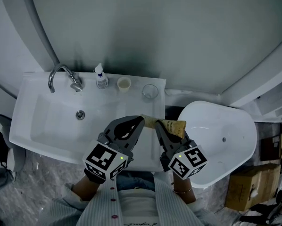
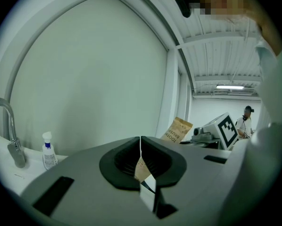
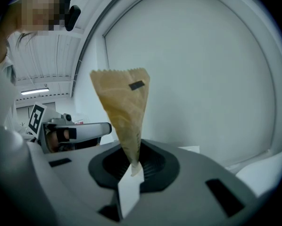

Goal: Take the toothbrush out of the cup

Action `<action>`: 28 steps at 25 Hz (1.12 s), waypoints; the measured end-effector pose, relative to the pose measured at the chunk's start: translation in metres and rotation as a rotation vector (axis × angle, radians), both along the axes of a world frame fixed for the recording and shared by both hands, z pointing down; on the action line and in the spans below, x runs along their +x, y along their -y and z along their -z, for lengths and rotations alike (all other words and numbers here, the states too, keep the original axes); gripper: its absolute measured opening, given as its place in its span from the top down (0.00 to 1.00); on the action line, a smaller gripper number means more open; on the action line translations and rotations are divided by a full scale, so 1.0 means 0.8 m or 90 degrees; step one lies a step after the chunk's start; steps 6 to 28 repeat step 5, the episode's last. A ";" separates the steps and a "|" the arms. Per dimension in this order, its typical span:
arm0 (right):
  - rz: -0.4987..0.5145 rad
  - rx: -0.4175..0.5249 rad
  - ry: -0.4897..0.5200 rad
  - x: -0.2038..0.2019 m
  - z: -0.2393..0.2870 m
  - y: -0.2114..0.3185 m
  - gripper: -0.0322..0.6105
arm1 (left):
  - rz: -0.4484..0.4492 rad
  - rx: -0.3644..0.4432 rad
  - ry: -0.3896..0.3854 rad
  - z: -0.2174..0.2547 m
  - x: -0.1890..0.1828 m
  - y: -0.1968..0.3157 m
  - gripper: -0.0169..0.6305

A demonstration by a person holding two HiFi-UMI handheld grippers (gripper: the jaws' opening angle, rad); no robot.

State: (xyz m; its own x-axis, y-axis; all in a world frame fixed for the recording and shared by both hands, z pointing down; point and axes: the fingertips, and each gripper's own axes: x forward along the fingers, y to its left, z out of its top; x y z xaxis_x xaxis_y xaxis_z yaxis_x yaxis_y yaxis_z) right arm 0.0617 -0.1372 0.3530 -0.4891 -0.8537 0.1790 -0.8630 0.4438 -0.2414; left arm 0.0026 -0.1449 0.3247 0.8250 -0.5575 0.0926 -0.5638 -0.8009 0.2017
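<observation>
Two tools, left tool [image 1: 142, 120] and right tool [image 1: 158, 125], each clamp the toothbrush packet [image 1: 174, 125] near its left end above the sink [image 1: 42, 126] rim, probably to tear it open; pale cup [image 1: 124, 83] stands far back.

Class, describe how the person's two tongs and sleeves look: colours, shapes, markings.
The left tongs and right tongs are grey with dark tapering jaws. Each carries a cube of black-and-white square markers with a small green light. The person's sleeves are pale with fine stripes.
</observation>
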 end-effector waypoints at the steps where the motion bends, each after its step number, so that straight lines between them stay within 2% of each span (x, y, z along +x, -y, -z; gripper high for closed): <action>1: 0.000 0.002 -0.001 0.002 0.001 0.001 0.88 | 0.001 0.001 0.000 0.000 0.000 0.002 0.94; 28: -0.005 0.012 -0.002 0.011 0.004 0.008 0.88 | -0.008 -0.004 -0.009 0.000 0.003 0.010 0.94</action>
